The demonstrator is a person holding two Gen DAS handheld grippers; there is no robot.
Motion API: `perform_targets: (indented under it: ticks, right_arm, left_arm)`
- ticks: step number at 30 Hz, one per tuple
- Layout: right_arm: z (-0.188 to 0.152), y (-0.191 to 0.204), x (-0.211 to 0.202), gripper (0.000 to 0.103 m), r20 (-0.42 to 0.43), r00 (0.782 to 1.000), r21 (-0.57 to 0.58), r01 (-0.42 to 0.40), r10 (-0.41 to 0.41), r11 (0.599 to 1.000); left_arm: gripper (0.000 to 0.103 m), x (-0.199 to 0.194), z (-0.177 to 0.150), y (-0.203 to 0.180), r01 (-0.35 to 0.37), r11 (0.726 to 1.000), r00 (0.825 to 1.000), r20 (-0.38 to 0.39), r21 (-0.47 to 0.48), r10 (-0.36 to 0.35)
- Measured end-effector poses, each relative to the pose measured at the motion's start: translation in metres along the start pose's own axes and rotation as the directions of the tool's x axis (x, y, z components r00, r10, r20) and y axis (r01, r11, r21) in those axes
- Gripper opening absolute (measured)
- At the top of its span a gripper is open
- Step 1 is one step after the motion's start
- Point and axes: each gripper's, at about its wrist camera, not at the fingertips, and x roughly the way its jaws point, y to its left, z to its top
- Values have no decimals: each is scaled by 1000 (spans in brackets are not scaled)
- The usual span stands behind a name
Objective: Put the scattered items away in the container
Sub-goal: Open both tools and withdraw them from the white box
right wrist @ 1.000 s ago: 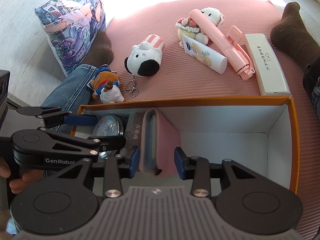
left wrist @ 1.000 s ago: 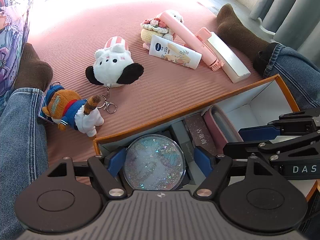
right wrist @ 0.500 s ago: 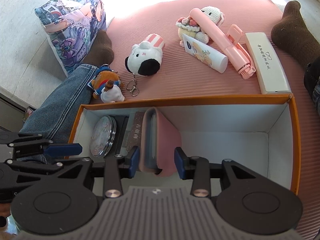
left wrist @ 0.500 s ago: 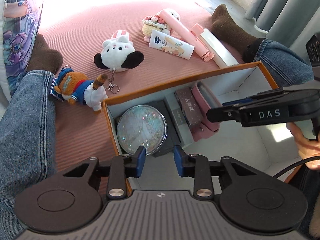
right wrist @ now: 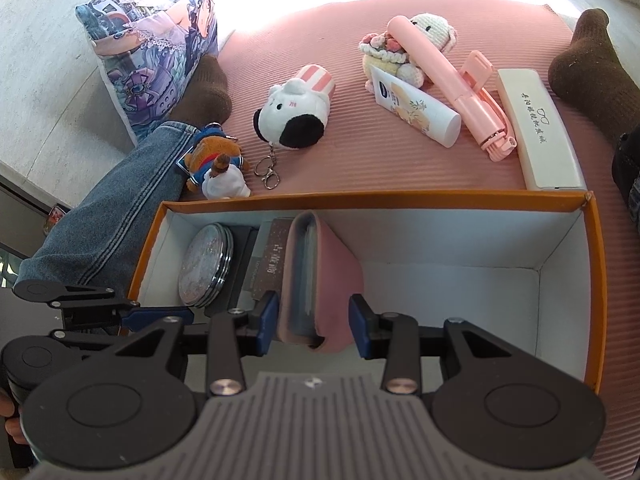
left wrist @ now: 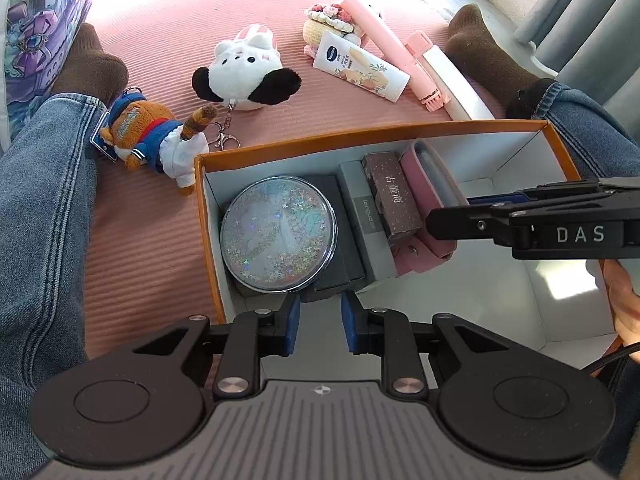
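Orange-rimmed box [left wrist: 360,136] set on pink ribbed mat [left wrist: 152,216], between two denim-clad legs. Packed at left end of box: round glitter compact [left wrist: 279,233] leaning on a dark case, then grey box [left wrist: 366,216], brown speckled box [left wrist: 392,196] and pink case [right wrist: 320,276] side by side. Right half of box floor bare and white.

Left gripper [left wrist: 318,322] poised above near-left wall of box, just short of compact; jaws having just been closing, now drawn narrow with nothing between the blue pads. Right gripper [right wrist: 313,322] inside box, pads straddling pink case at a middling gap; left pad against case, contact at right pad not determinable.

Outside box, along far edge of mat: fox plush keychain [left wrist: 156,136] at left beside a leg, white dog plush [left wrist: 244,76], crocheted toy [right wrist: 400,48], hand cream tube [left wrist: 360,66], pink selfie stick [right wrist: 452,80], white glasses case [right wrist: 538,124] at right. Printed cushion [right wrist: 156,36] off mat at far left.
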Motion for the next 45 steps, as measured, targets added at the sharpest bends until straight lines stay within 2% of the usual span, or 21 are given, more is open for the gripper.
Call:
perform_targets:
  ticks: [2,4,9,12,14,16,25,29,31,39,45]
  right_arm:
    - [0,1,2,41,-4,1000,-11,0,0,1000]
    - [0,1,3,32,-10,1000,0,-20,20,1000]
    - [1,1,6,32,-8,998,31,-55,55,998]
    - [0,-3,7,32,-3,997,80,-78,78,994]
    - [-1,-12,6,32,3,993,168,-116,117,979]
    - [-1,-17,6,33,7,990,204,-136,138,969]
    - [-3,-4,4,37,4,996,121,-88,88,989]
    - [-4,-3,2,39,5,998,103,-60,60,993]
    - [-5,-2,0,41,7,999,95,-53,52,994]
    - [-8,4,-10,46,21,1000,59,-16,15,998]
    - [-13,10,-30,51,57,998,-4,13,-13,1000]
  left_arm:
    - [27,0,0,0,4,1000,1000,2,-3,-4]
    - [27,0,0,0,2,1000,1000,4,-4,-2]
    - [27,1,-1,-1,4,1000,1000,5,-7,-4]
    - [27,1,-1,-1,4,1000,1000,7,-10,-4]
    - [27,2,-1,-2,3,1000,1000,9,-11,-3]
    - [27,1,-1,-2,2,1000,1000,11,-13,-2]
    - [30,0,-2,-5,-8,1000,1000,16,1,8]
    - [44,-3,-3,-3,7,1000,1000,23,-10,-7]
    - [48,-5,-4,-4,8,1000,1000,27,-11,-7]
    - [48,-18,-8,-6,24,1000,998,65,-18,-23]
    - [48,-38,-8,-3,41,998,988,153,-41,-35]
